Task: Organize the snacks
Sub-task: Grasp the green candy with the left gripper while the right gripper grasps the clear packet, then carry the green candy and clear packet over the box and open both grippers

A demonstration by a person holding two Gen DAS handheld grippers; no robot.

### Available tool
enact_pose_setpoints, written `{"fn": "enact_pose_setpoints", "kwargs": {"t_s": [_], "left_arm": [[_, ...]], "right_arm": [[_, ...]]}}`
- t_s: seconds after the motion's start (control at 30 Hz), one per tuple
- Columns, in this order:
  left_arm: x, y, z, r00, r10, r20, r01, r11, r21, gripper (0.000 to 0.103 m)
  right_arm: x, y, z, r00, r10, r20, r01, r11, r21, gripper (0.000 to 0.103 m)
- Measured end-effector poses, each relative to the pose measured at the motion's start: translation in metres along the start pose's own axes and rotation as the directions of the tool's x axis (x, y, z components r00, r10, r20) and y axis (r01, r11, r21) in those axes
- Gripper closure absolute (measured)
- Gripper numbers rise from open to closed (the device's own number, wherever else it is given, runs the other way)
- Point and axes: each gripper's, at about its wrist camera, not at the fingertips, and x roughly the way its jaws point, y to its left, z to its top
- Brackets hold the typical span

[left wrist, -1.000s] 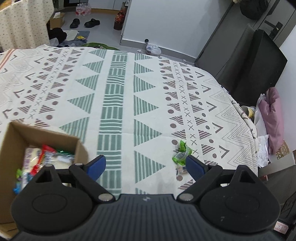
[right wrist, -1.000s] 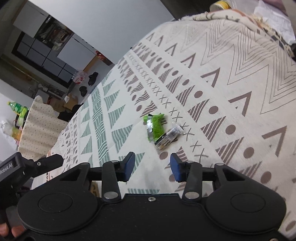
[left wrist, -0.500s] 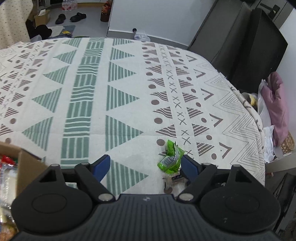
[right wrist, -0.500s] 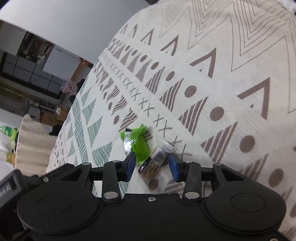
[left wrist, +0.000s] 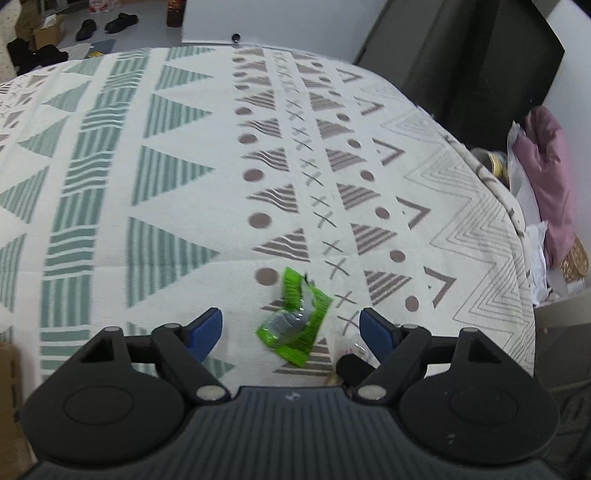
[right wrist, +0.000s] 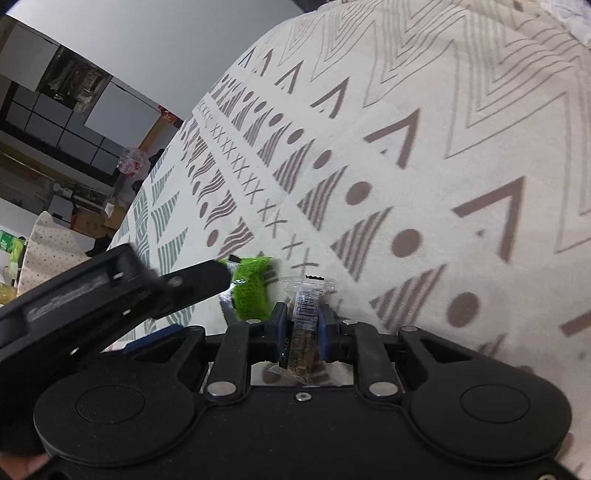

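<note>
The right claw (right wrist: 302, 325) is clenched on a clear-wrapped snack bar (right wrist: 303, 314) lying on the patterned tablecloth (left wrist: 207, 155). Just beside it lies a green snack packet (left wrist: 295, 321), framed between the spread fingers of the released left claw (left wrist: 291, 328), whose black body crowds the packet's left side in the right wrist view.

A lived-in home. A cloth with green and brown geometric print (left wrist: 184, 184) covers the work surface; beyond it, shoes (left wrist: 107, 24) and a cardboard box (left wrist: 48, 35) lie on the floor, pink fabric (left wrist: 546, 173) is heaped at one side, and dark shelving (right wrist: 66, 107) lines the far wall.
</note>
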Motion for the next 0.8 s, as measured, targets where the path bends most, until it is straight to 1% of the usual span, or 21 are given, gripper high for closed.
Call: {"fn": "enact_pose_setpoints", "kwargs": {"t_s": [0.07,0.13,0.2,0.23,0.3,0.37,0.4,0.43,0.47,0.53,0.6,0.8], "left_arm": [[0.005,-0.001,-0.001,1.0,0.005,-0.013,-0.005,1.0,-0.006,0.034],[0.011,-0.003,-0.004,0.999,0.01,-0.031,-0.01,1.0,-0.005,0.044],[0.015,-0.005,-0.005,0.999,0.015,-0.039,-0.015,1.0,-0.002,0.049],[0.018,-0.007,-0.006,0.999,0.014,-0.044,-0.014,1.0,0.001,0.05],[0.023,-0.012,-0.007,0.998,0.02,-0.055,-0.018,0.999,0.036,0.05],[0.026,-0.015,-0.008,0.998,0.041,-0.046,-0.037,0.997,0.069,0.055],[0.026,-0.015,-0.007,0.998,0.047,-0.047,-0.044,0.997,0.07,0.064],[0.025,-0.013,-0.006,0.998,0.046,-0.05,-0.043,0.997,0.063,0.069],[0.024,-0.011,-0.005,0.998,0.044,-0.05,-0.041,0.998,0.055,0.071],[0.017,-0.008,-0.005,0.998,0.048,-0.044,-0.046,0.998,0.05,0.078],[0.007,-0.003,-0.007,0.998,0.059,-0.028,-0.058,0.998,0.039,0.078],[-0.032,0.009,-0.016,0.999,0.05,0.01,-0.05,0.999,0.0,0.079]], "right_arm": [[-0.005,-0.003,-0.001,1.0,-0.009,0.002,0.009,1.0,0.006,0.085],[-0.01,-0.006,-0.002,1.0,-0.013,0.002,0.013,1.0,0.007,0.085],[-0.013,-0.007,-0.003,1.0,-0.02,0.002,0.02,1.0,0.003,0.085],[-0.015,-0.008,-0.003,1.0,-0.023,0.001,0.023,1.0,0.001,0.085],[-0.018,-0.009,-0.004,1.0,-0.031,0.001,0.031,1.0,-0.002,0.085],[-0.02,-0.008,-0.004,0.999,-0.038,0.004,0.038,0.999,-0.005,0.085],[-0.021,-0.008,-0.004,0.999,-0.042,0.006,0.042,0.999,-0.007,0.085],[-0.022,-0.008,-0.004,0.999,-0.046,0.008,0.047,0.999,-0.008,0.085],[-0.023,-0.008,-0.005,0.999,-0.05,0.011,0.05,0.999,-0.007,0.085],[-0.027,-0.006,-0.006,0.999,-0.051,0.017,0.051,0.999,-0.004,0.085],[-0.032,-0.004,-0.008,0.998,-0.051,0.027,0.051,0.999,-0.003,0.085],[-0.05,0.01,-0.014,0.998,-0.032,0.053,0.033,0.999,-0.01,0.085]]}}
